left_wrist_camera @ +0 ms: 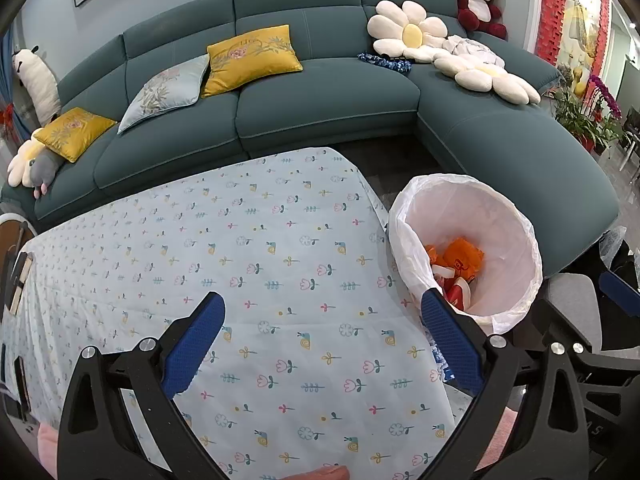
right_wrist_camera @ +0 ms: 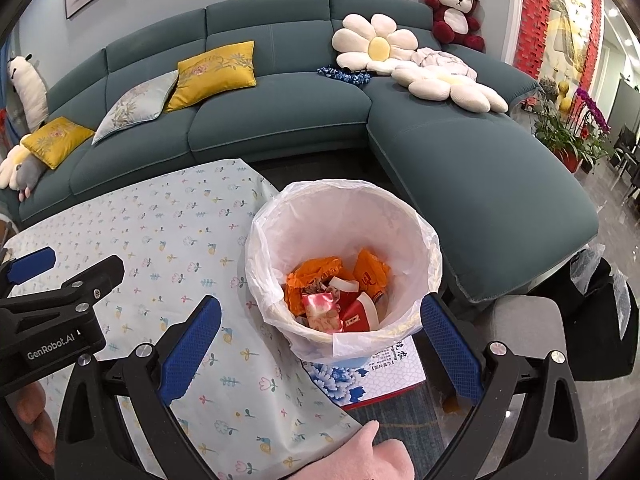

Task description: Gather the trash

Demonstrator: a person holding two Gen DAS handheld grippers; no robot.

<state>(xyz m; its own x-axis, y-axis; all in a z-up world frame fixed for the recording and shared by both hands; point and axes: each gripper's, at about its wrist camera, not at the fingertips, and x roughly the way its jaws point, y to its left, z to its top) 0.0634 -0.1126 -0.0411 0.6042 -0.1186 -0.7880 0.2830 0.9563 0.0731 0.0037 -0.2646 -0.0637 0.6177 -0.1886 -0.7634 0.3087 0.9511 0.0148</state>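
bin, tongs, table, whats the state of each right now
bin: upright, lined with a white bag, partly filled
wrappers: lying in the bottom of the bin
left tongs: open, holding nothing, over the table
right tongs: open, holding nothing, at the bin
table: covered by a flowered cloth, no trash seen on it

We see our right hand-held gripper (right_wrist_camera: 320, 340) spread wide before the bin (right_wrist_camera: 344, 216) holding wrappers (right_wrist_camera: 340, 292), beside the tabletop (right_wrist_camera: 160, 240).

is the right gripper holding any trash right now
No, the right gripper is open with nothing between its blue pads, hovering over the trash bin where the orange and red wrappers already lie.
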